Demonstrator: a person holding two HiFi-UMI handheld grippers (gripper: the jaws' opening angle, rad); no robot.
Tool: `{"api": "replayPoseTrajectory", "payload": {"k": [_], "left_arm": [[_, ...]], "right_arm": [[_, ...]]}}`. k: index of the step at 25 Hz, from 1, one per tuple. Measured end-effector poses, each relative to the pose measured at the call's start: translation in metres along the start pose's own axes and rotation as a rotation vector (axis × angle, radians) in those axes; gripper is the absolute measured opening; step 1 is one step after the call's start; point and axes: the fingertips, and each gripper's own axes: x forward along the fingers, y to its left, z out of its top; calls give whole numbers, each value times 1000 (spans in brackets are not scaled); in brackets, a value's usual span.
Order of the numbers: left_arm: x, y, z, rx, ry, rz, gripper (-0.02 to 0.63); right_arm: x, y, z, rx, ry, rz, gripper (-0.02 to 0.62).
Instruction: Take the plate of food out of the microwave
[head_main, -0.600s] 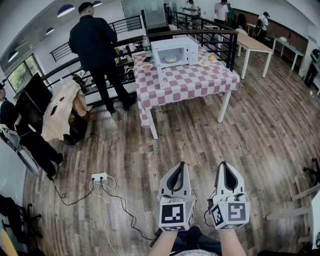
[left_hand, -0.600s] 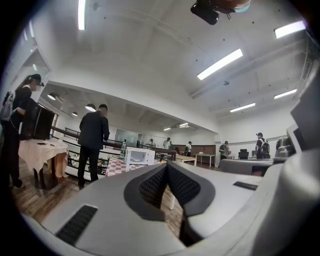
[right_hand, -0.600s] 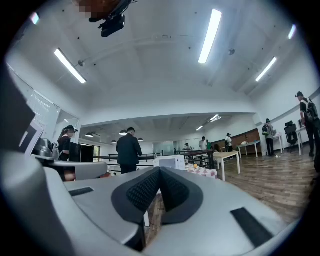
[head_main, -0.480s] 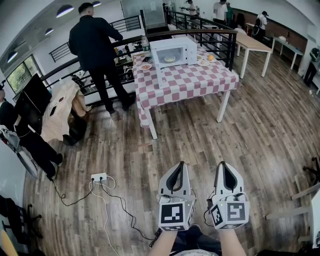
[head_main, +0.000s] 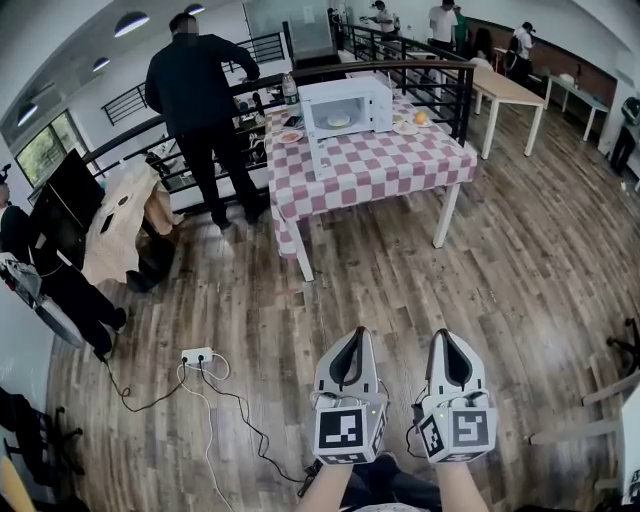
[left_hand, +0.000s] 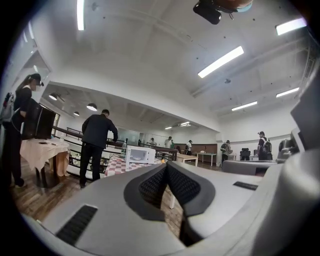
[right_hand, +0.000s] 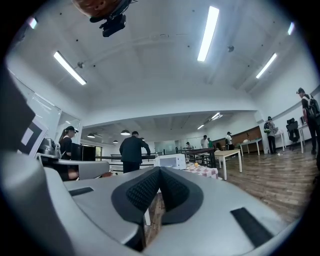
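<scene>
From the head view, a person in dark clothes (head_main: 200, 85) stands left of the checkered table (head_main: 400, 165). On it the microwave (head_main: 347, 105) holds the plate of food (head_main: 338, 120) — well apart from both grippers. Only the gripper views show the jaws: left gripper (left_hand: 166, 165) tips together, empty — right gripper (right_hand: 160, 169) fully closed, empty.
</scene>
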Motion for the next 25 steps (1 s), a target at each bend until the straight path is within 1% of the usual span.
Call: {"api": "replayPoseTrajectory", "payload": {"k": [5, 12, 20, 25], "left_arm": [[3, -9, -6, -17, 5, 16, 28], [9, -20, -9, -19, 27, 46, 28], [26, -23, -14, -12, 30, 43, 28], [51, -18, -18, -21, 30, 26, 28]], "right_arm": [[-1, -15, -4, 15, 6, 12, -6], [0, -32, -10, 54, 27, 36, -6], [14, -44, -17, 71, 29, 35, -6], [35, -49, -23, 67, 37, 37, -6]]}}
